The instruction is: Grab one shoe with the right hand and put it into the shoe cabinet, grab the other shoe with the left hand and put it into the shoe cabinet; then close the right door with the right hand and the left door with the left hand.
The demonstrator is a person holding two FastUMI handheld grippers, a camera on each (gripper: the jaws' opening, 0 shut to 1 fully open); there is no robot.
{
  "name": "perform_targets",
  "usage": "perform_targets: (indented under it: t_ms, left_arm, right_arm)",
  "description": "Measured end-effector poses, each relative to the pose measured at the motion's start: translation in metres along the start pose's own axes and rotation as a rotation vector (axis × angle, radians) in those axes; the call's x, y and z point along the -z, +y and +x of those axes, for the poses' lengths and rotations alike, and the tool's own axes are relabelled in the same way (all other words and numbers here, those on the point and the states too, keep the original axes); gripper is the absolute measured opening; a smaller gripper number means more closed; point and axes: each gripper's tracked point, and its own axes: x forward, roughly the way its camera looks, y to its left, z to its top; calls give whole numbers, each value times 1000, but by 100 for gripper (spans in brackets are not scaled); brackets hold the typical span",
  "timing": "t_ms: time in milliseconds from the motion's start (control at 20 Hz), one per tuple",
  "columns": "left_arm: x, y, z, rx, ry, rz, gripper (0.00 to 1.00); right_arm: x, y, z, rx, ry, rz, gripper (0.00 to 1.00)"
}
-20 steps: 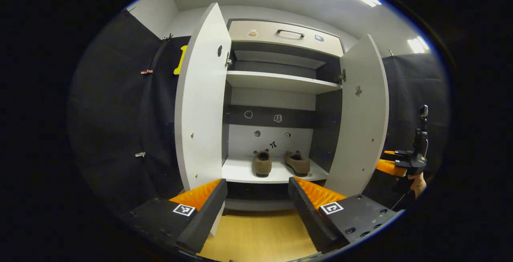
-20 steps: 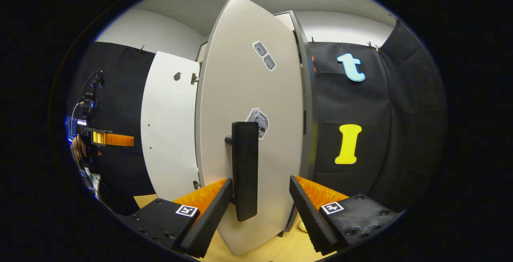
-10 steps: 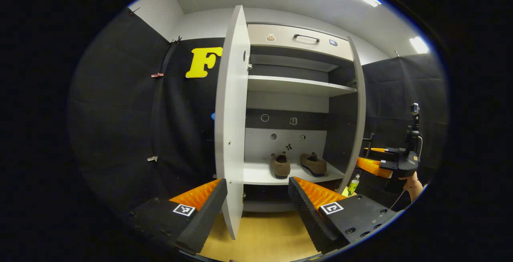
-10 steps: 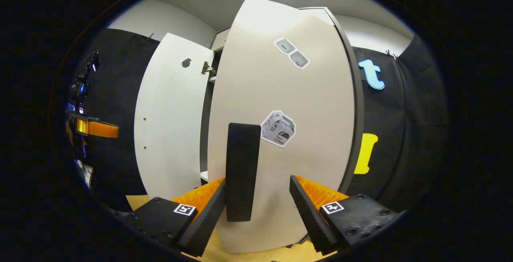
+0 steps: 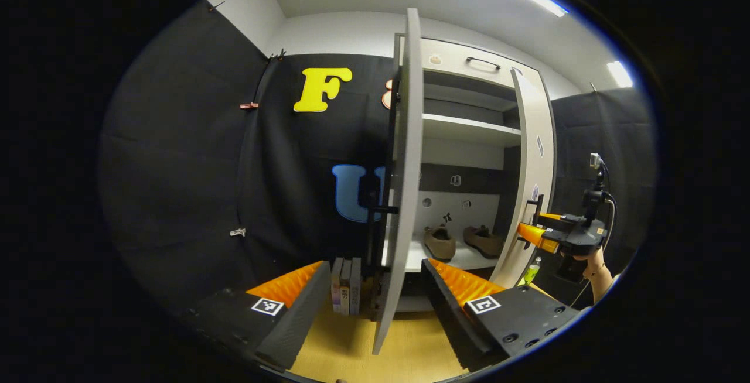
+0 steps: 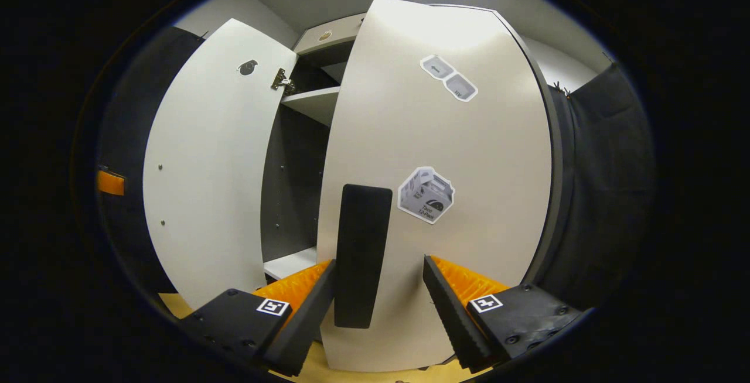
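Left gripper view: the left gripper (image 5: pixel 375 307) has its fingers spread apart, with the edge of the left door (image 5: pixel 401 195) standing between them, not clearly touched. Past that door, 2 shoes (image 5: pixel 439 243) (image 5: pixel 483 240) sit side by side on the low shelf (image 5: pixel 463 260) of the cabinet (image 5: pixel 469 131). The right door (image 5: pixel 530 184) is part-way swung in. Beside it a hand holds the right gripper (image 5: pixel 536 236) near the door's handle. Some books (image 5: pixel 345 286) stand on the floor left of the cabinet.

Right gripper view: the right gripper (image 6: pixel 378 307) is spread wide, its fingers either side of the dark handle (image 6: pixel 360 257) on the right door (image 6: pixel 439 195), not clamped on it. The left door (image 6: pixel 205 172) stands open beyond.
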Motion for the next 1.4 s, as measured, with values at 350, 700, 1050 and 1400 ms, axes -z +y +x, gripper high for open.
perform_targets:
  t_ms: [350, 700, 1050, 1400]
  left_arm:
    - [5, 14, 35, 80, 20, 5, 95]
    - [5, 16, 55, 150, 14, 25, 95]
    - [7, 14, 58, 156, 7, 33, 94]
    - [9, 5, 57, 129, 3, 4, 94]
  right_arm:
    - [3, 7, 14, 78, 15, -32, 96]
    - [-15, 13, -52, 78, -18, -52, 98]
    - [-14, 1, -90, 96, 2, -62, 98]
    - [-10, -18, -100, 95, 10, -35, 98]
